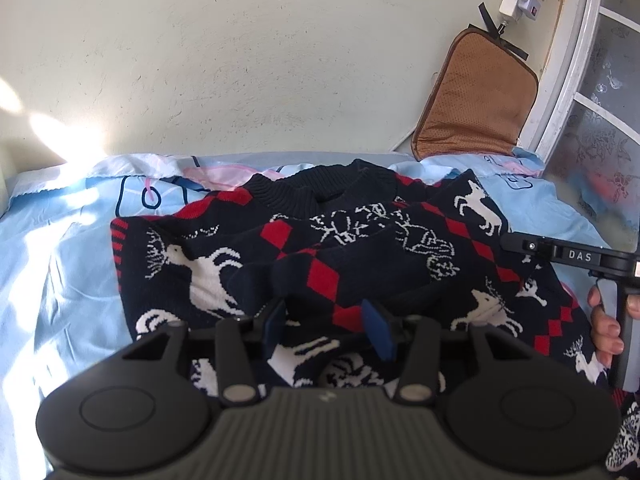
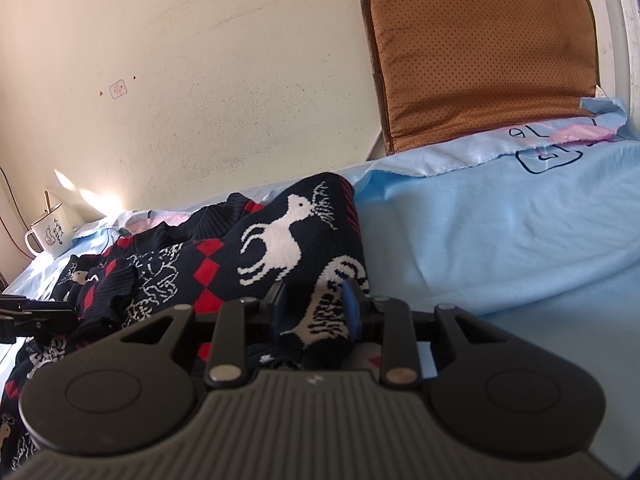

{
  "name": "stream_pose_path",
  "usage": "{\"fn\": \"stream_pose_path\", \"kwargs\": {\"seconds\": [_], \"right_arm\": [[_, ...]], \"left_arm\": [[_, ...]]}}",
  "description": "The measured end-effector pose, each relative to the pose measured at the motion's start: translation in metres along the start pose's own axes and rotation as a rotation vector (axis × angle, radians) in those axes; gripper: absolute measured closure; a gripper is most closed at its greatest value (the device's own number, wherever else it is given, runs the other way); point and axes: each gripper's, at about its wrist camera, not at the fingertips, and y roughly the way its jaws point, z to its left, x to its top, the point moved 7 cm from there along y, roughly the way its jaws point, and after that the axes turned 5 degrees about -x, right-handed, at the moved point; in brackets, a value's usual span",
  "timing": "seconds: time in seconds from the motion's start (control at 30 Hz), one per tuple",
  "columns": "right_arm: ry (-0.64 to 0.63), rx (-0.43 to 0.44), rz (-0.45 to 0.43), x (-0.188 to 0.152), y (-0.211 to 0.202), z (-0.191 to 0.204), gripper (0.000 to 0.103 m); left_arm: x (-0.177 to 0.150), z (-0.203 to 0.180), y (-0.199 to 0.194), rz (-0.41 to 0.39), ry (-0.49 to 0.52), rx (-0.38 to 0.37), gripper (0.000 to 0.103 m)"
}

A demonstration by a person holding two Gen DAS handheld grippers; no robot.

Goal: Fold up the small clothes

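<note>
On the bed (image 2: 520, 240), sweater (image 1: 360, 248) lies collar toward the wall, half folded. Right gripper (image 2: 316, 314) pinches the sweater's right edge, knit between its pads. Left gripper (image 1: 326, 326) spread wide, holding nothing, over the lower middle. Bare sheet lies right of the sweater; cushion (image 2: 480, 52) sits beyond.

L tool (image 1: 326, 326) low w/ pads spread apart, nothing pinched; R tool (image 2: 316, 312) pads clamped on fabric, its handle at 3 o'clock in L view, gripped by the person's R hand (image 1: 608, 328).
</note>
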Motion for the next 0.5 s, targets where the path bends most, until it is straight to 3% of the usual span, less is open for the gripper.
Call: {"fn": "stream_pose_path", "kwargs": {"seconds": [0.23, 0.5], "right_arm": [[0.003, 0.004, 0.001, 0.0, 0.0, 0.0, 0.069], [0.011, 0.01, 0.003, 0.0, 0.0, -0.001, 0.069]], "left_arm": [[0.01, -0.012, -0.02, -0.101, -0.003, -0.102, 0.054], [0.003, -0.009, -0.002, -0.02, -0.005, -0.05, 0.054]]}}
